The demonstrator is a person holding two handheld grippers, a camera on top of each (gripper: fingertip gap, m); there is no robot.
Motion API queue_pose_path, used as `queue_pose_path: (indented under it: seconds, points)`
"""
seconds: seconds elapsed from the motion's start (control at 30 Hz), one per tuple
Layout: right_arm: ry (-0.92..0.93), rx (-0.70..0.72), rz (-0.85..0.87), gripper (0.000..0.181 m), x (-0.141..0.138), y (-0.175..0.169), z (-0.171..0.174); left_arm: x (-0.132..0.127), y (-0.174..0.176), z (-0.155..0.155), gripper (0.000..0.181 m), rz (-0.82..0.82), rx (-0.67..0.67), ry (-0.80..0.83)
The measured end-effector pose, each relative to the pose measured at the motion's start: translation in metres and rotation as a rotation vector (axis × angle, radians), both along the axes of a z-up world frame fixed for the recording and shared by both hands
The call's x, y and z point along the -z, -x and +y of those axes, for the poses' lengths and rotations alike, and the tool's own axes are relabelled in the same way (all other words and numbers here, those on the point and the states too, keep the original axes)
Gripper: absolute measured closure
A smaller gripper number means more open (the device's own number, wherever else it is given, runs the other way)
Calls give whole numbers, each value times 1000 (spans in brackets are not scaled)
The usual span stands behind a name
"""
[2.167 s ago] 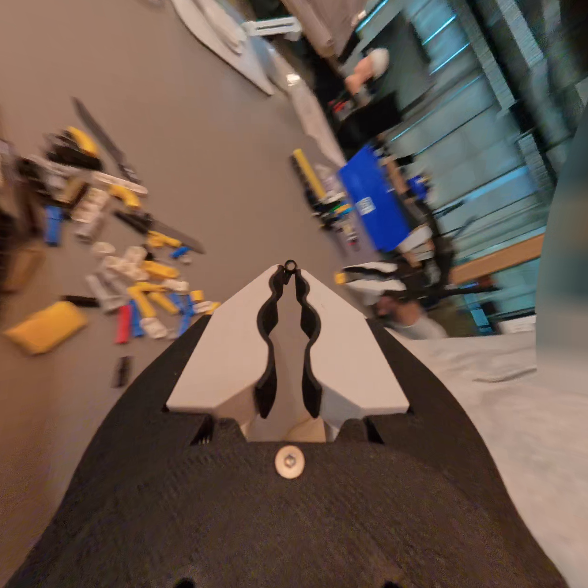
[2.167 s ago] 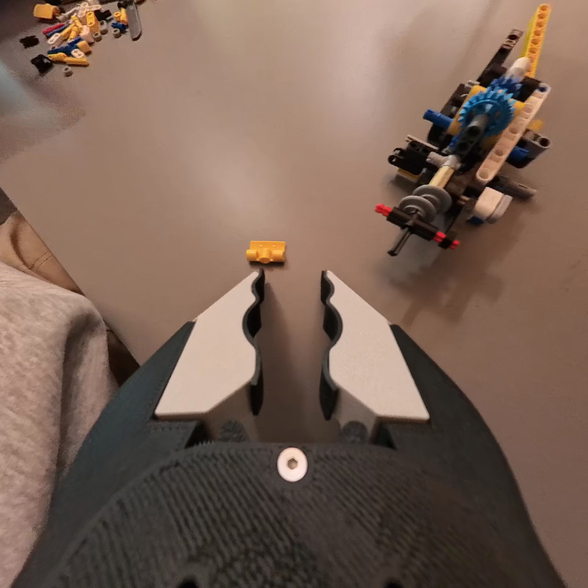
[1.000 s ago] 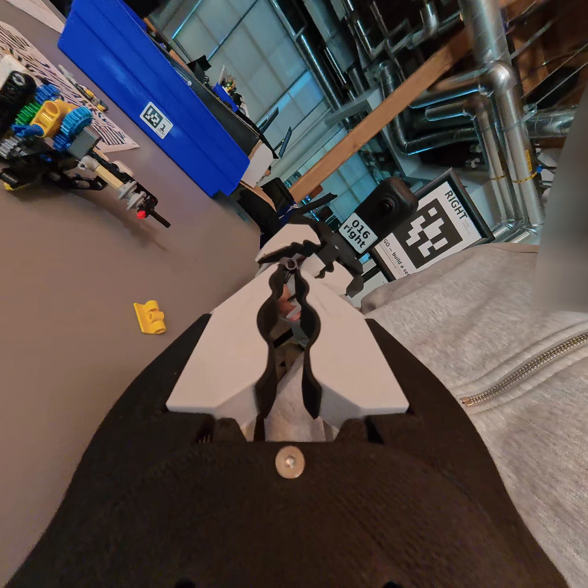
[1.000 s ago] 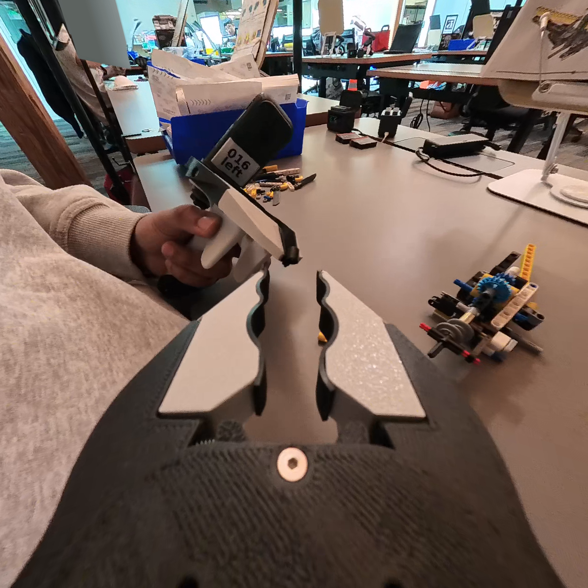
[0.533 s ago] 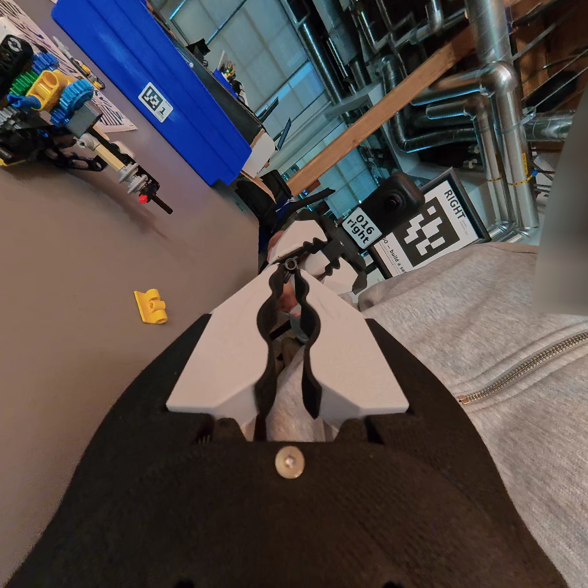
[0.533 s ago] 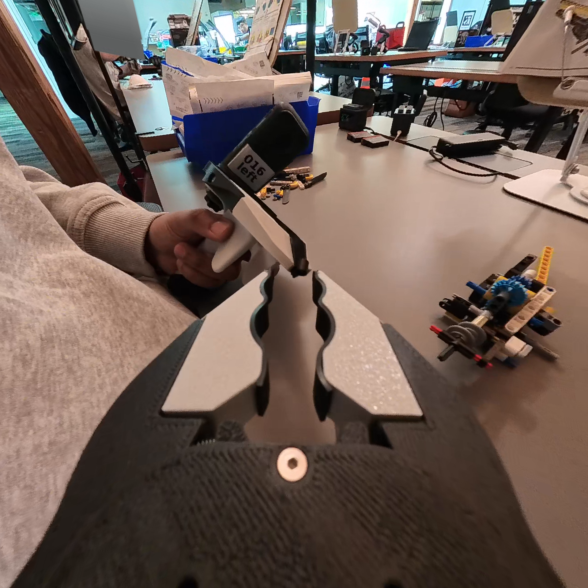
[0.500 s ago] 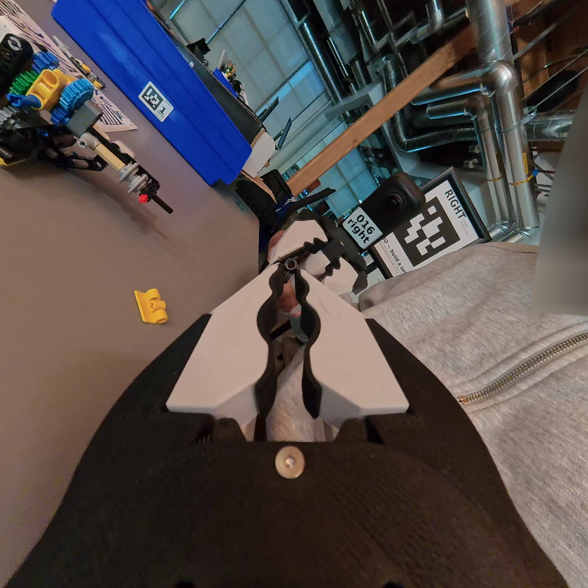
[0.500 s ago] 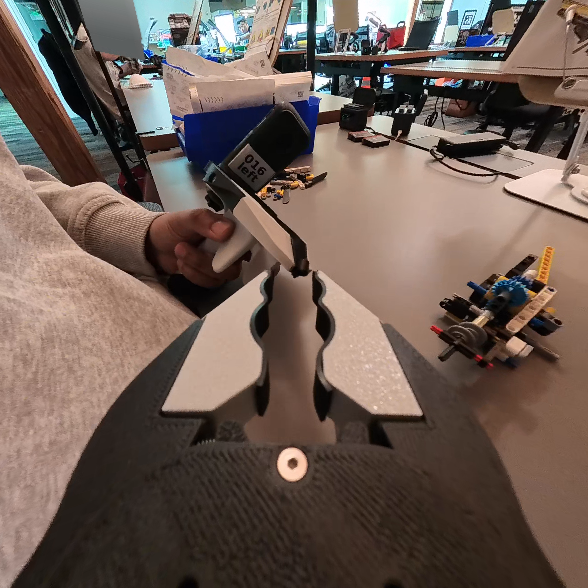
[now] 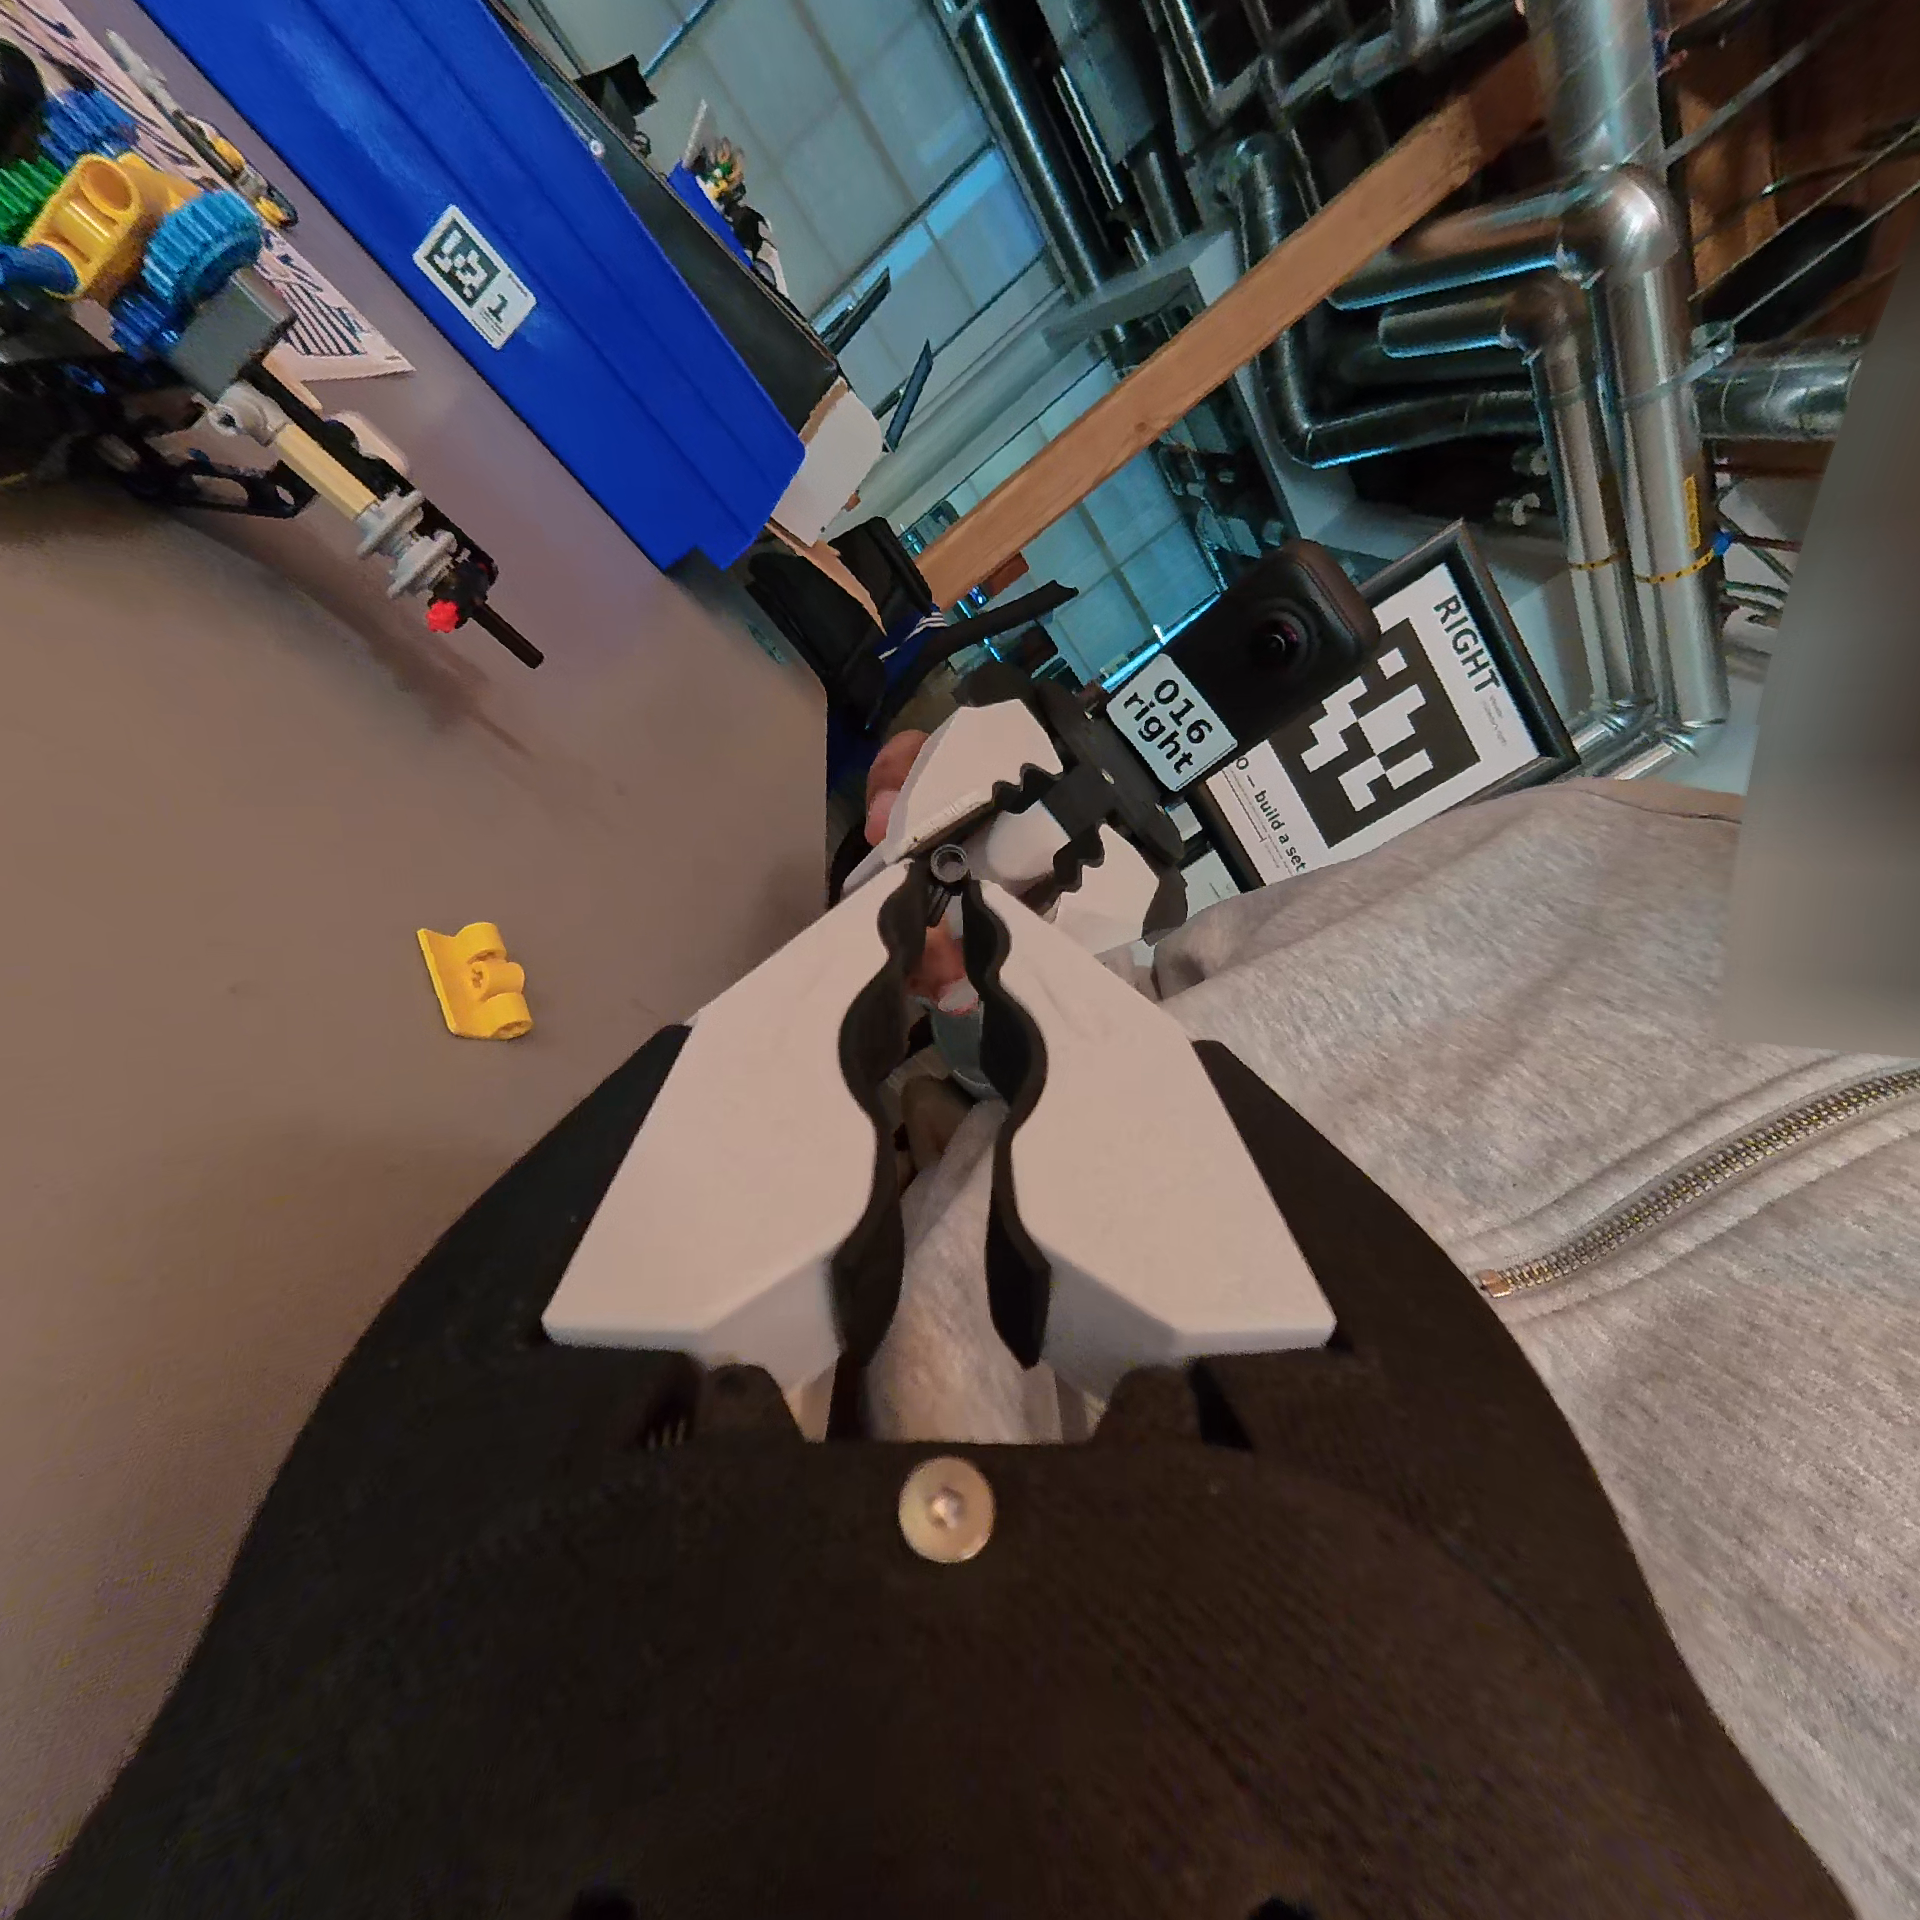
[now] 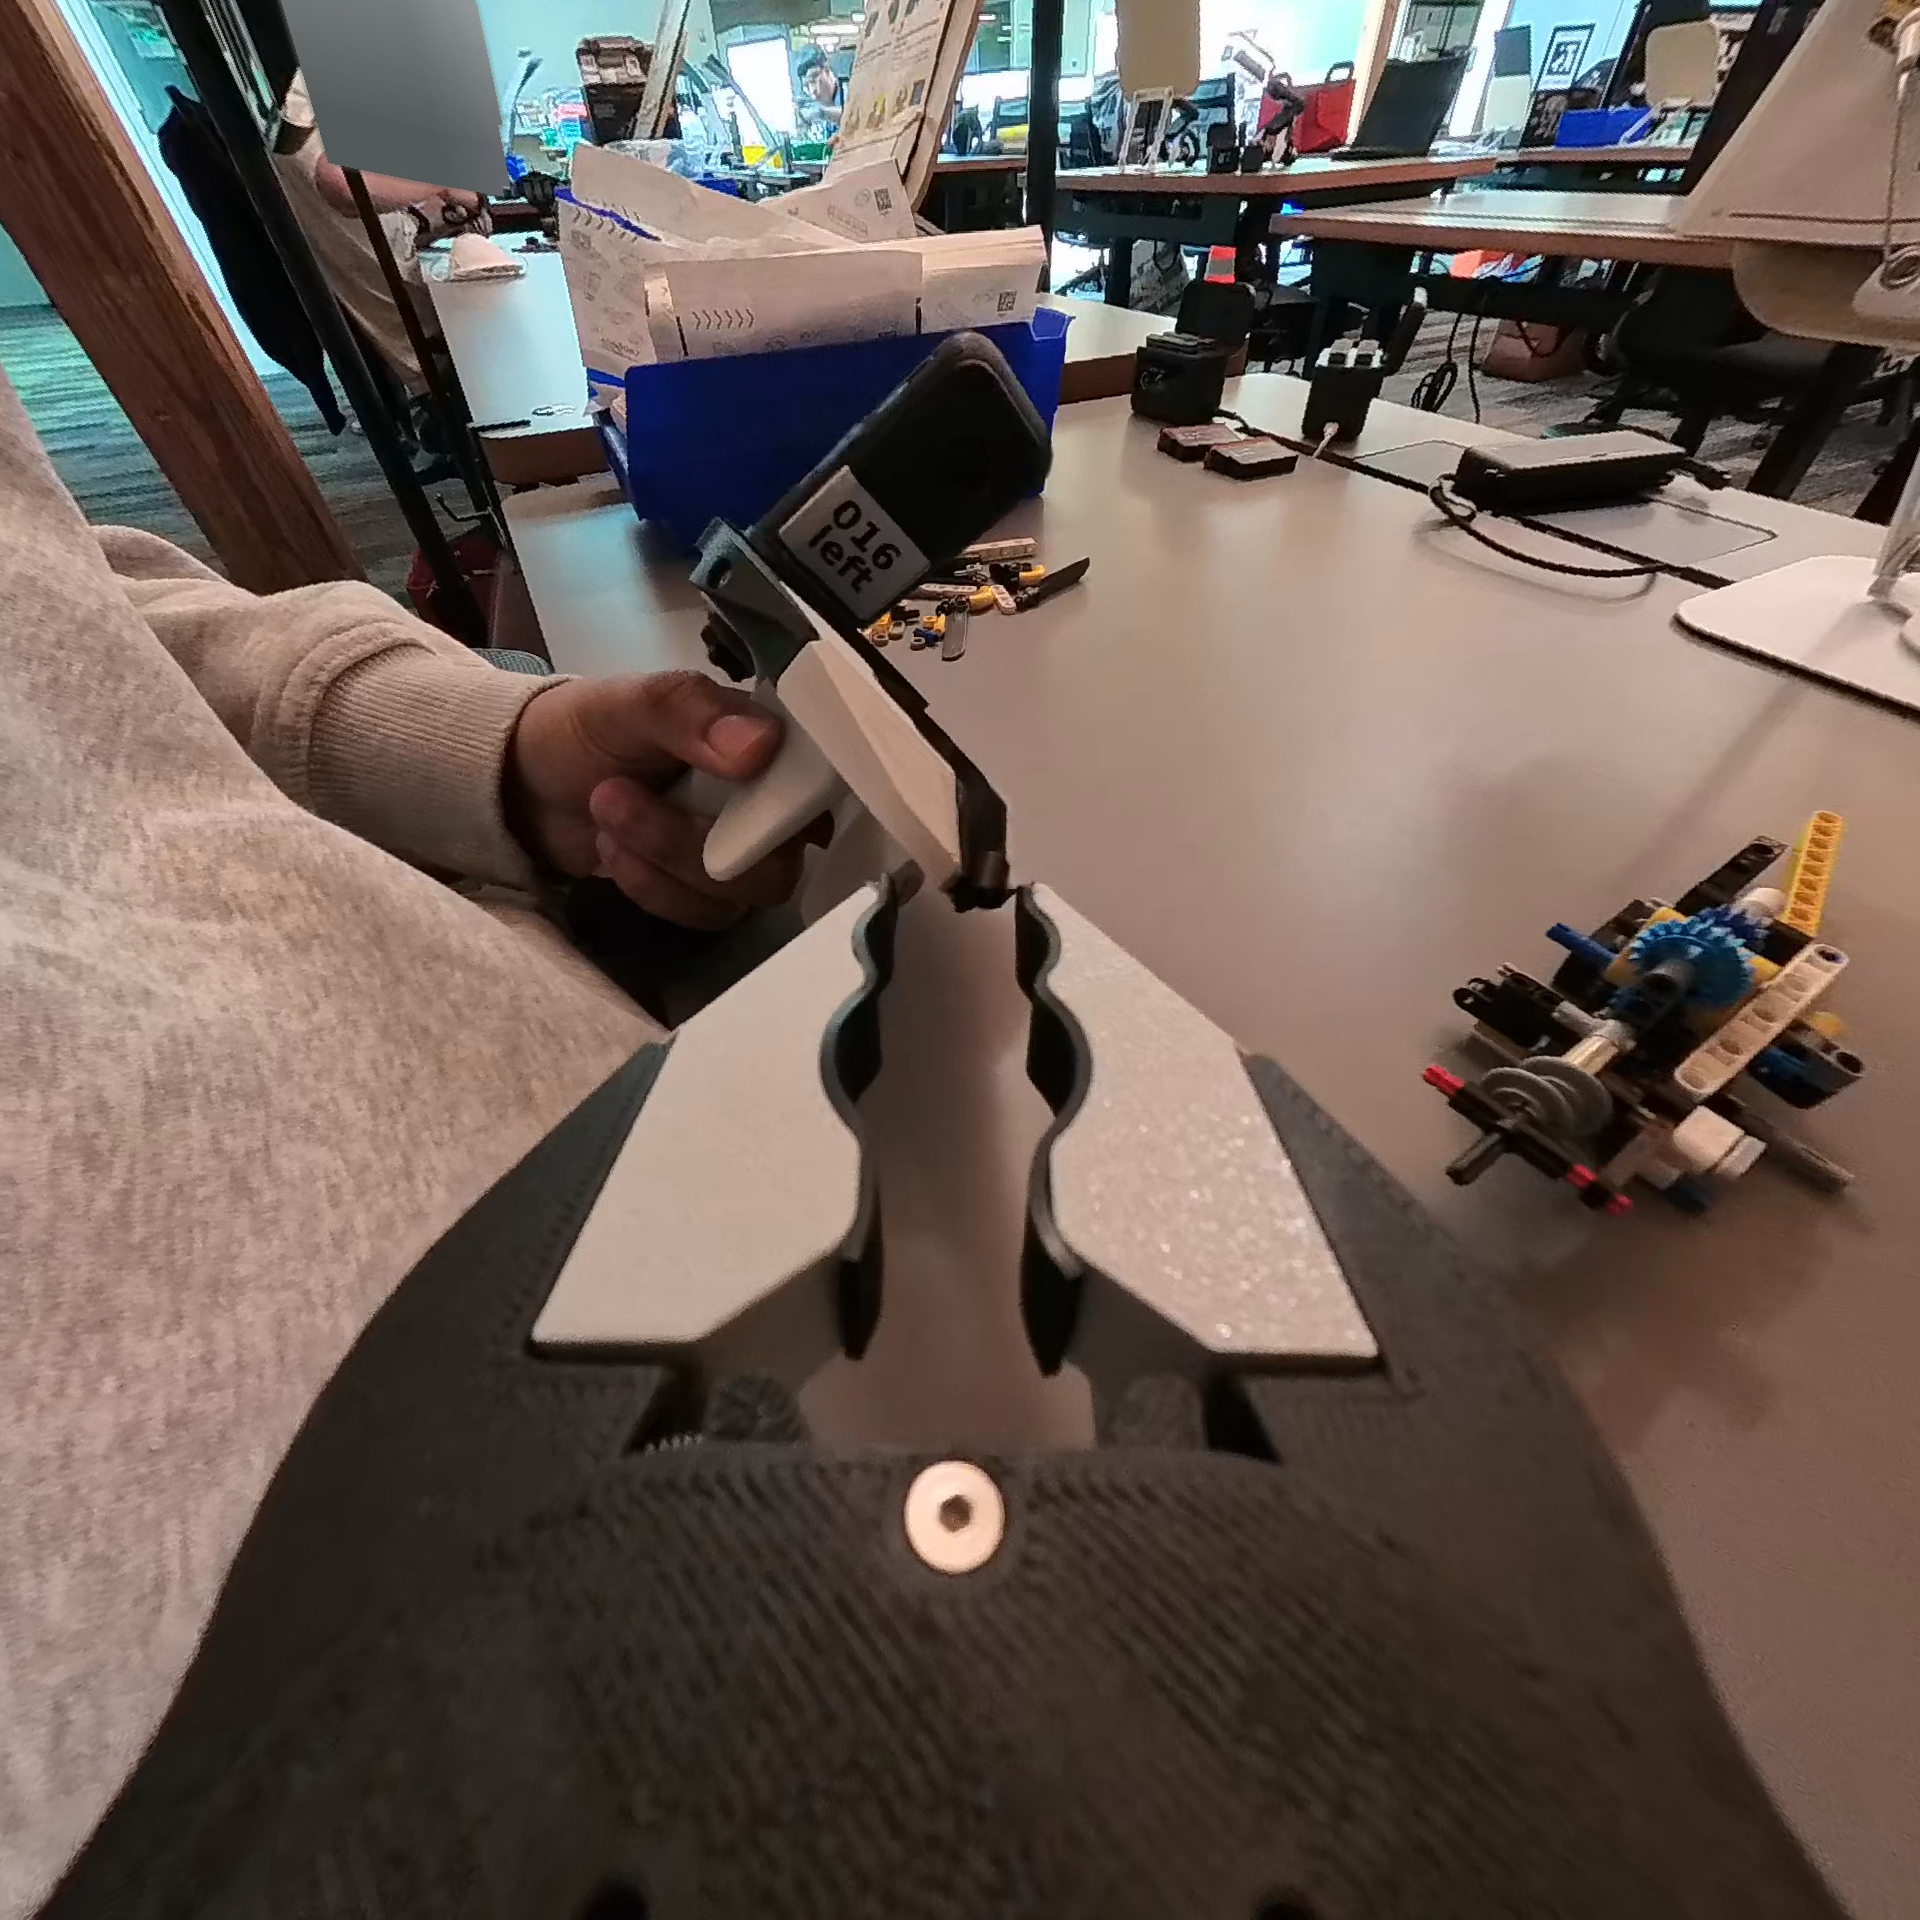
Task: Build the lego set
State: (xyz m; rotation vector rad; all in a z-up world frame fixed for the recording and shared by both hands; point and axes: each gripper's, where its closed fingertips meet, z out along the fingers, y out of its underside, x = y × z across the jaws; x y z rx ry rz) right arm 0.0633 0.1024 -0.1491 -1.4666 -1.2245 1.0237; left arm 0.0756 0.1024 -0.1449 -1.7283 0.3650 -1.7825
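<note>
My left gripper is shut on a small dark ring-shaped lego piece held at its very tips, above the table's near edge. My right gripper is open and empty. The two grippers point at each other. In the right wrist view the left gripper's tip with the piece sits at the mouth of my right jaws, nearer the right-hand finger. The right gripper's fingers show just beyond the piece. A small yellow lego piece lies loose on the grey table. The part-built lego model stands to the right.
A blue bin with papers stands at the back, with a pile of loose lego pieces in front of it. The model also shows in the left wrist view beside a blue bin. A grey sleeve fills the left. My left and right fingertips are right by each other.
Both grippers have lifted off the table and turned to face each other. Over the last second the left tip with the piece has moved in to the mouth of the open right jaws.
</note>
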Motion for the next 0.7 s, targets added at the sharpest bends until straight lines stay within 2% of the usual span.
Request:
queue_pose_path:
  seconds: [0.13,0.4,0.6,0.7]
  points:
    - [27,-43,13,160,-1,-1,-5,-1,-2,-11,177,-32,107,46]
    - [155,-277,101,158,-14,-1,-38,-18,3,-39,177,-227,385,186]
    - [112,-329,159,167,-26,-4,-49,-21,4,-48,177,-300,489,285]
    - [91,-332,151,170,-25,-4,-51,-19,3,-52,177,-281,513,289]
